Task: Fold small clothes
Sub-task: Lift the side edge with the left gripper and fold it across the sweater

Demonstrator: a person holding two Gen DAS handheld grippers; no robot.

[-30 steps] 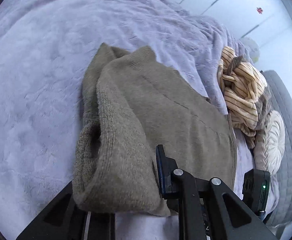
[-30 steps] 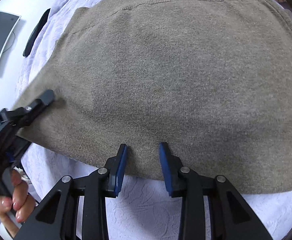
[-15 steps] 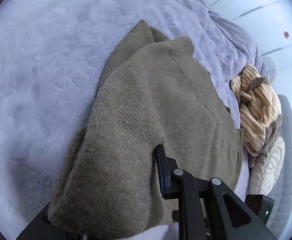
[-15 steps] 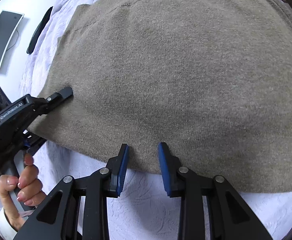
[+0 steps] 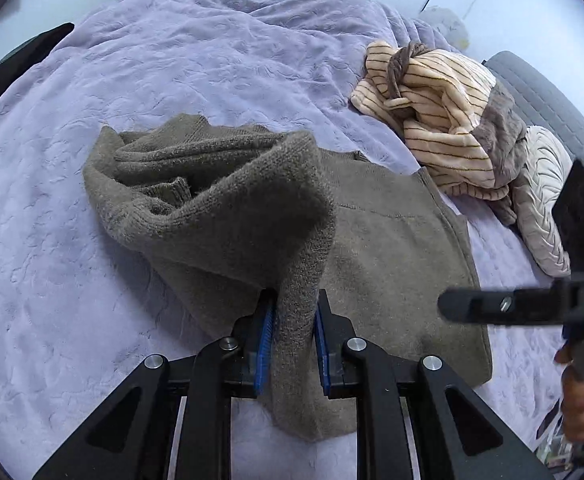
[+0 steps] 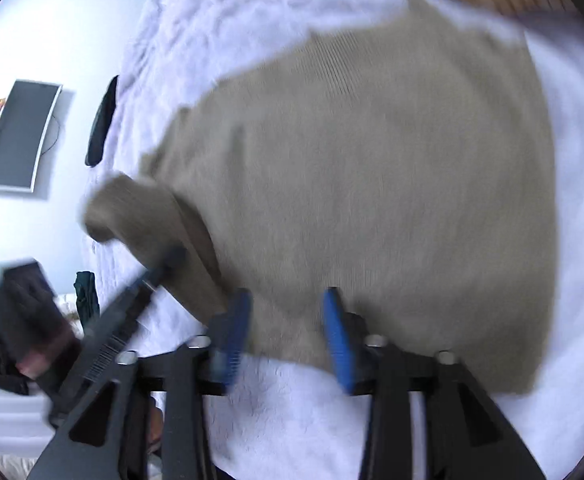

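An olive-brown knit sweater (image 5: 392,248) lies on a lavender bedspread (image 5: 171,72). My left gripper (image 5: 292,320) is shut on a fold of the sweater and holds its left part raised above the flat body. My right gripper (image 6: 287,320) is open and empty, with its blue pads over the sweater's near hem (image 6: 372,200). The right wrist view is blurred. My right gripper also shows in the left wrist view (image 5: 504,306), to the right of the sweater. My left gripper shows in the right wrist view (image 6: 151,276), gripping the lifted fold.
A cream striped fleece garment (image 5: 440,112) is bunched at the far right of the bed beside a pale round cushion (image 5: 544,200). A dark flat object (image 5: 15,60) lies at the far left edge. A wall-mounted monitor (image 6: 19,136) hangs beyond the bed.
My left gripper has closed on the sweater's left part and lifted it up and back. My right gripper has pulled back a little from the hem and stays open.
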